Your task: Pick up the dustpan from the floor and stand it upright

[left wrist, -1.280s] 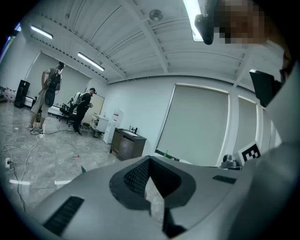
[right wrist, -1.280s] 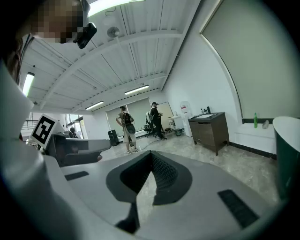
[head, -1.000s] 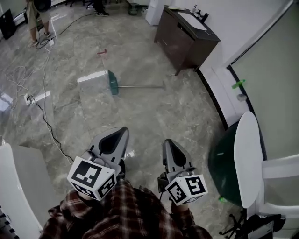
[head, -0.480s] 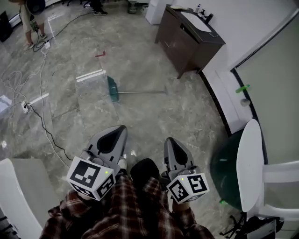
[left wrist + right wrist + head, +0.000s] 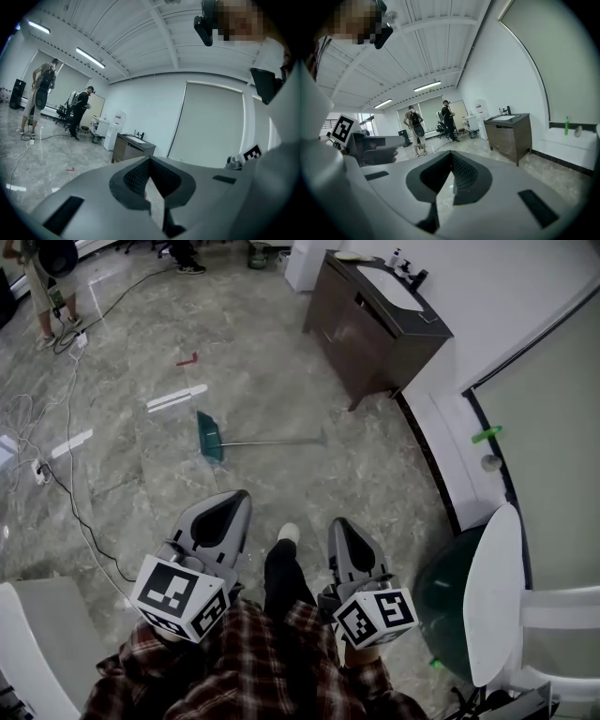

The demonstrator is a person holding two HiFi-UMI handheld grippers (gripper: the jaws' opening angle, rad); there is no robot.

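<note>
The dustpan (image 5: 210, 437) lies flat on the marble floor ahead of me, its teal pan to the left and its long metal handle (image 5: 277, 441) stretching right. My left gripper (image 5: 238, 498) and my right gripper (image 5: 337, 525) are held side by side well short of it, both pointing roughly level toward it. Both are shut with nothing between the jaws, as the left gripper view (image 5: 150, 161) and the right gripper view (image 5: 451, 154) show. The dustpan does not appear in either gripper view.
A dark sink cabinet (image 5: 375, 320) stands at the back right by the wall. A green bin and white chair (image 5: 495, 587) sit at the right. Cables (image 5: 70, 474) trail across the floor at the left, with a red mark (image 5: 187, 359) beyond the dustpan. People (image 5: 42, 282) stand far back.
I have walked forward: the dustpan sits lower and closer in the head view, and a leg with a white shoe now shows between the grippers. Both grippers stayed shut.
</note>
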